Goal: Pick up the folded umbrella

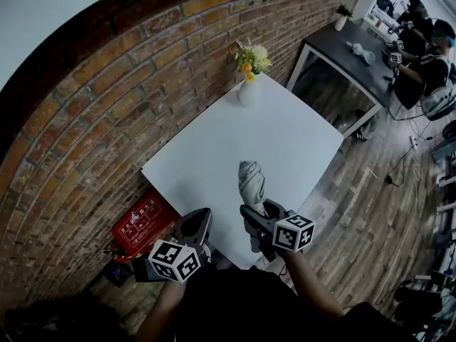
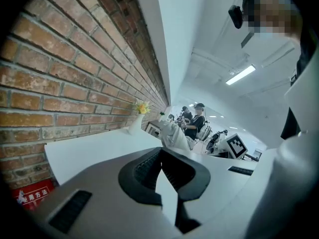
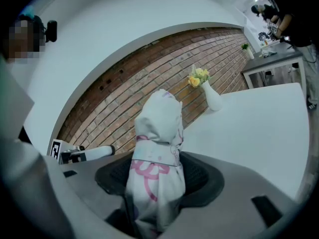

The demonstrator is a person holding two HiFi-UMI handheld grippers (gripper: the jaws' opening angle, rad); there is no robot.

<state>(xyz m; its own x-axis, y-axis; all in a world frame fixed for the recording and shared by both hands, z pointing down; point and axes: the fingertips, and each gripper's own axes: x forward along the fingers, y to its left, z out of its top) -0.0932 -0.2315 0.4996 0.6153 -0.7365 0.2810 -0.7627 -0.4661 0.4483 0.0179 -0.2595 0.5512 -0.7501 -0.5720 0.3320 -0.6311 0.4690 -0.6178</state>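
Right gripper: I have it clenched on the folded umbrella, which is white with pink loops. It stands upright between the pads, above the near edge of the white table.
Left gripper: pads pressed together with nothing in them, just left of the right one.
Far end of the table: white vase with yellow flowers.
Left, below the table, by the brick wall: red box.
Far right: dark-topped desk, people beside it.

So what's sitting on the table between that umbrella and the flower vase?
Nothing. The head view shows only bare white table between the umbrella and the vase.
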